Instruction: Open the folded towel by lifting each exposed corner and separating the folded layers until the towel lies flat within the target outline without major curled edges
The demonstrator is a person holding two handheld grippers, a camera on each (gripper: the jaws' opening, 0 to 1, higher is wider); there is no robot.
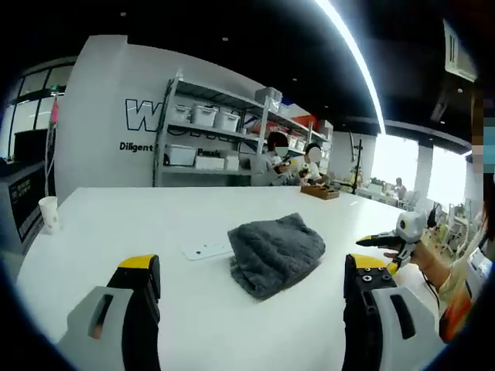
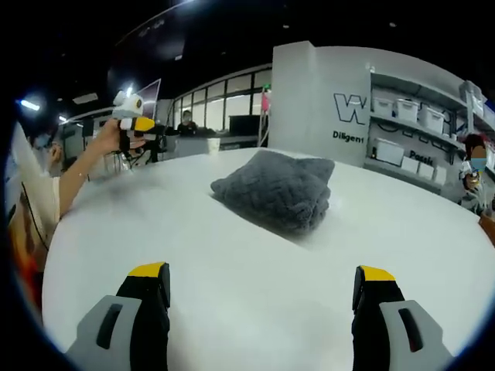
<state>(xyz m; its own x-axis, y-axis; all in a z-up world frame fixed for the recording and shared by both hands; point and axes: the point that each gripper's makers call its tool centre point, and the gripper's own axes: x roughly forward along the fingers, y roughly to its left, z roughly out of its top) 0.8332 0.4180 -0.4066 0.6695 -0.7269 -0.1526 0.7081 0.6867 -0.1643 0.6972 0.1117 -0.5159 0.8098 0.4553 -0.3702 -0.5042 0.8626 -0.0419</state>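
A folded dark grey towel (image 1: pixel 276 251) lies bunched on the white table (image 1: pixel 116 224), just beyond and between my left gripper's (image 1: pixel 254 267) jaws, which stand wide open with nothing in them. The right gripper (image 1: pixel 370 243), held in a person's hand, hovers off the towel's right side. In the right gripper view the same towel (image 2: pixel 277 189) lies mid-table, well ahead of my open right gripper (image 2: pixel 261 272). The left gripper (image 2: pixel 155 130) shows there at the far left, raised in a hand, clear of the towel.
A flat white phone-like object (image 1: pixel 207 251) lies just left of the towel. A paper cup (image 1: pixel 49 212) stands near the table's left edge. A wooden box (image 1: pixel 319 191) sits at the far side. Shelves with white bins (image 1: pixel 205 116) and seated people are behind.
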